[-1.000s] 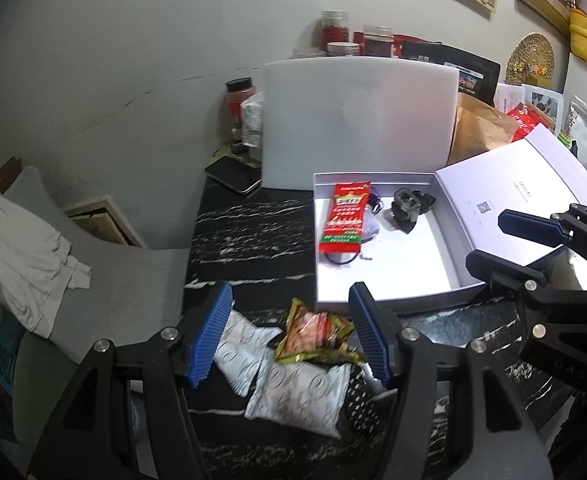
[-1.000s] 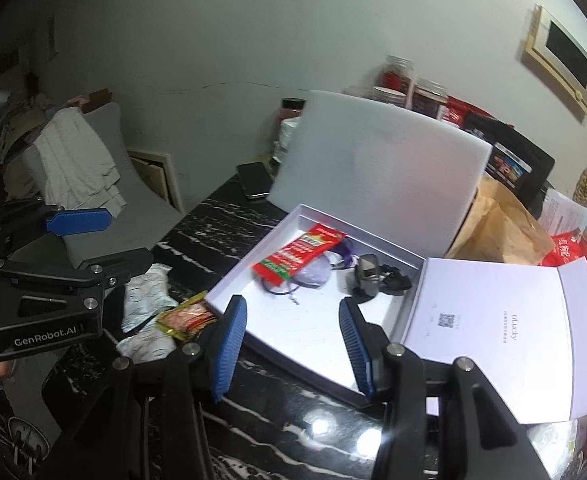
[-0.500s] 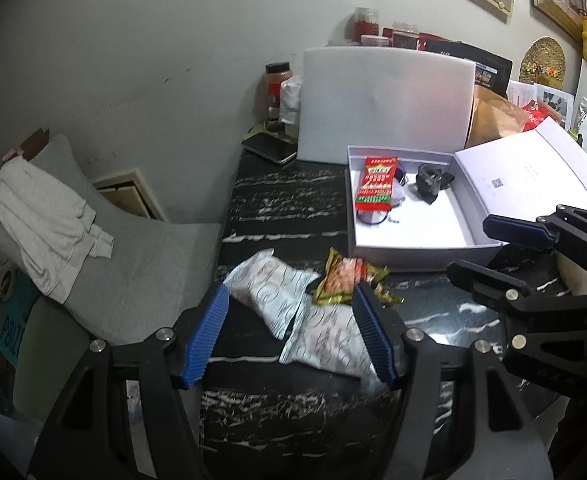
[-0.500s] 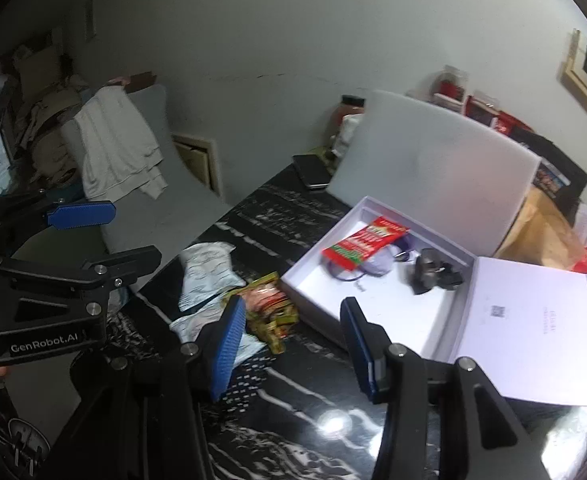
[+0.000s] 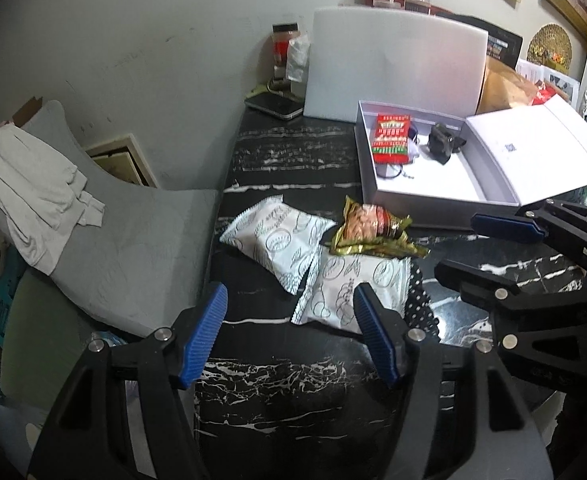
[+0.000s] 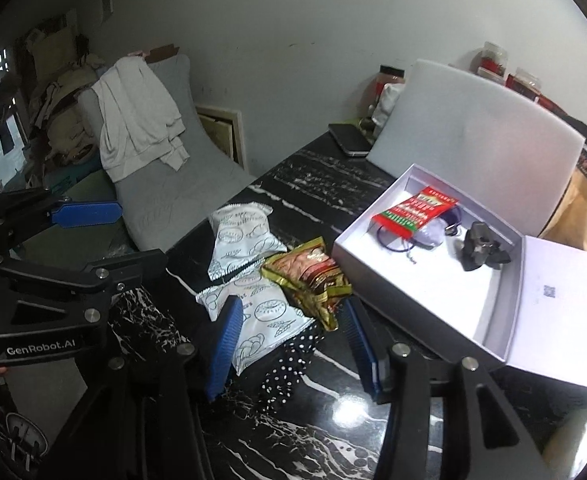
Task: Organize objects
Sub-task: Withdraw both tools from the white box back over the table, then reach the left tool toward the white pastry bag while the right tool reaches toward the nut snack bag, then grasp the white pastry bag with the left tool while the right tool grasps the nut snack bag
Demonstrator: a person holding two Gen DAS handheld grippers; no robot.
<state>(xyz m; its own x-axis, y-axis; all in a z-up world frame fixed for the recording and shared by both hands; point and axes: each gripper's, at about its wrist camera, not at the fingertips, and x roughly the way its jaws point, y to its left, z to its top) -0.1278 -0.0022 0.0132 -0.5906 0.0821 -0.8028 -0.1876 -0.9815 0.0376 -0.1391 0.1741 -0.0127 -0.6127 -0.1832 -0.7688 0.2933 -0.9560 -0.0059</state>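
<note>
- The left gripper (image 5: 289, 334) has its blue pads spread with nothing between them; it hangs over the black marbled table (image 5: 293, 160), one pad just in front of the nearer white snack packet (image 5: 353, 292)
- The right gripper (image 6: 289, 342) is spread too and pinches nothing; between its pads lie the nearer white packet's end and a black dotted cloth (image 6: 289, 368), neither pressed
- A second white snack packet (image 5: 277, 240) lies beside the first, partly overlapping it
- A gold-and-red snack packet (image 5: 373, 228) lies on the nearer white packet, just beside the open white box (image 5: 433, 208)
- In the box: a red packet (image 5: 391, 140), a dark cord and a small black object (image 5: 441, 144)
- Behind the box a white foam board (image 5: 393, 68) leans upright; a phone (image 5: 273, 106) lies at the table's far corner
- Left of the table stands a grey chair (image 5: 133, 240) with a white cloth (image 5: 29, 200) draped on its back
</note>
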